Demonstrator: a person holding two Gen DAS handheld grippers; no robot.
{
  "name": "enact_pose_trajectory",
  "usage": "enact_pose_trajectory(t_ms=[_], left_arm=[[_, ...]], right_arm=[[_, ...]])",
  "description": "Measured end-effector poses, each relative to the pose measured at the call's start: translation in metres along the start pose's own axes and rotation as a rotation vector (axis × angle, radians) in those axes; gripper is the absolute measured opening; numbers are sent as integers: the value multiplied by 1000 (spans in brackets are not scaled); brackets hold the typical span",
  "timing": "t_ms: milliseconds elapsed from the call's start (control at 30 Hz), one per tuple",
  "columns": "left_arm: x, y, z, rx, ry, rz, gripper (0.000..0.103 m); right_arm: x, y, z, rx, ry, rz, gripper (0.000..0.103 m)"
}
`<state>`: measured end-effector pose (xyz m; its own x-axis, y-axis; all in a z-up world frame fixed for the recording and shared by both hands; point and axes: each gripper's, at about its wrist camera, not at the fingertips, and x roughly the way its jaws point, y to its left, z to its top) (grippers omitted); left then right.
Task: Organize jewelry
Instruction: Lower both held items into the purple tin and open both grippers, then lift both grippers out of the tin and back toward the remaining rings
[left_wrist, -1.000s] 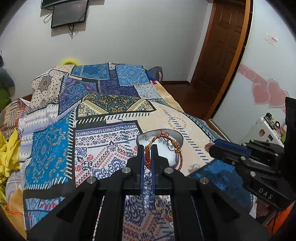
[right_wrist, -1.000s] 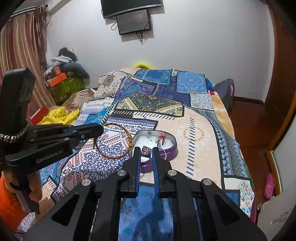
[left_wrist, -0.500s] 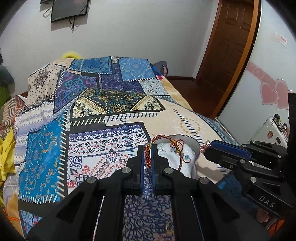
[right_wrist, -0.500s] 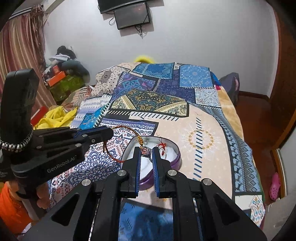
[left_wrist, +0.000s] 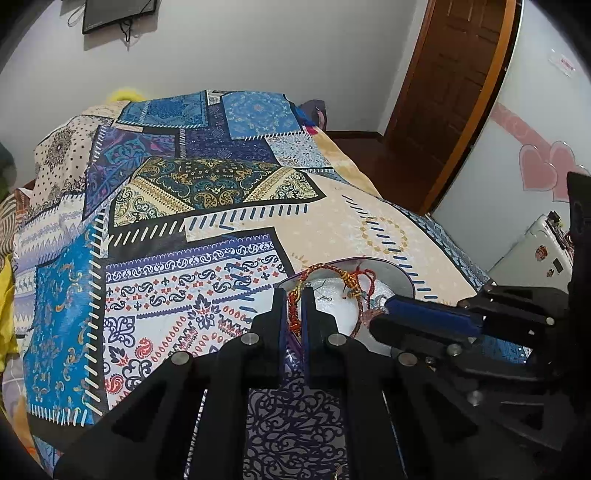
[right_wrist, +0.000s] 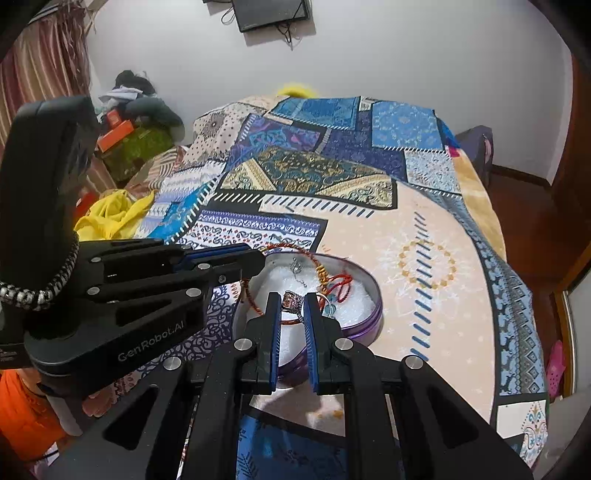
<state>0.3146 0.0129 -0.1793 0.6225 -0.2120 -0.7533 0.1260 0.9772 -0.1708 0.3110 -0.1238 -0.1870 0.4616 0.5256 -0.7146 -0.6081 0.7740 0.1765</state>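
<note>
Left hand-held gripper (left_wrist: 294, 308) clamped on a red-and-gold thread bracelet (left_wrist: 332, 277), marked "GenRobot.AI" on its body. Right hand-held gripper (right_wrist: 293, 306) pinching a jewelled ring (right_wrist: 291, 299). Both tilted downward above a round purple tin (right_wrist: 364, 321), white-lined, on a patchwork bedspread (right_wrist: 424, 229), broad and bare beyond, near the bed's right edge.

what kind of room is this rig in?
A bedroom in a home, most likely. The work surface is a bed under a patchwork bedspread, a wooden door stands at its far corner, and clothes are heaped by the curtain. A screen hangs on the wall.
</note>
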Motion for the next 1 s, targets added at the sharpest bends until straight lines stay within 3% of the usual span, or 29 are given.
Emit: enact_pose_trajectory(t_ms=[467,867,1000], left_arm=[[-18,0,-5,19,9,3,10],[-75,-4,-10,21,-67,10,22],[-96,-7,-16,19,-93,12,31]], right_arm=[[2,0,0,17,46,9,11],[-42,26,2,-55,-38,-77,12],[-59,33,0,-68,-67,-106,20]])
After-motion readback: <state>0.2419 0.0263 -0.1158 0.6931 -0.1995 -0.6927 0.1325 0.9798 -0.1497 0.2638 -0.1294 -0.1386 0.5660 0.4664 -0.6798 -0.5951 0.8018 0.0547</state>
